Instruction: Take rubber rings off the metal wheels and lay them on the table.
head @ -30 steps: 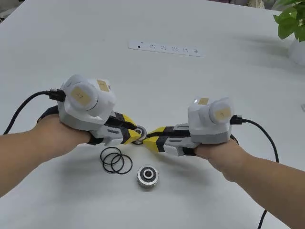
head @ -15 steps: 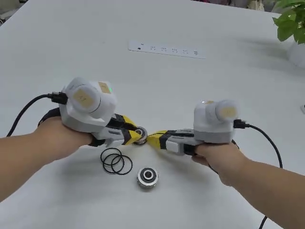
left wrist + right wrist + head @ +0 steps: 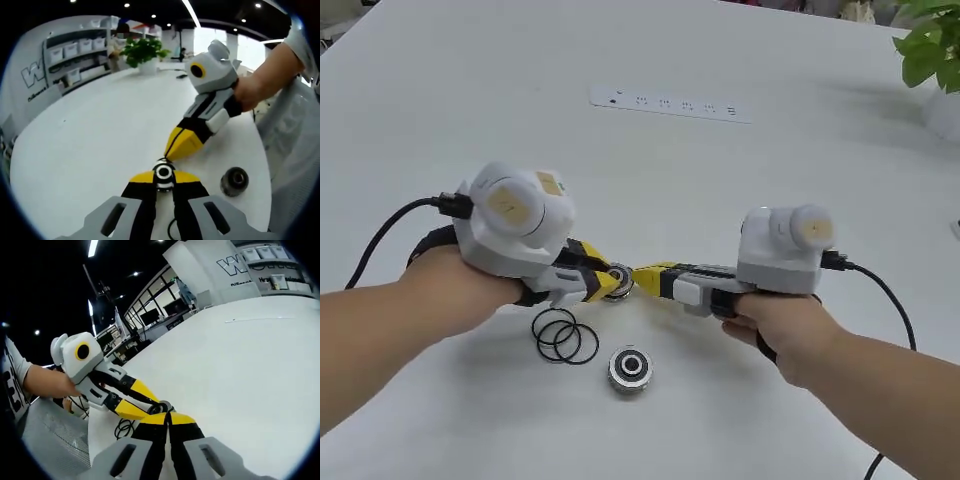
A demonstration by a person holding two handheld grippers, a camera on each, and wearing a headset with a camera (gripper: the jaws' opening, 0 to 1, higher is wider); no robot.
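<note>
My left tongs (image 3: 602,284) clamp a wheel (image 3: 164,172). My right tongs (image 3: 642,277), jaws narrow, meet its rim from three o'clock, though I cannot tell if they grip a ring. Best peel outward steadily, then lay it by the loose rings (image 3: 563,336) at seven o'clock.

- L tongs (image 3: 604,284): jaws clamped on wheel (image 3: 164,172), tips pointing twd R.
- R tongs (image 3: 645,277): jaws pressed together, tips at wheel, opp. L tips.
- L forearm (image 3: 380,335) & R forearm (image 3: 885,390): low, angled inward.
</note>
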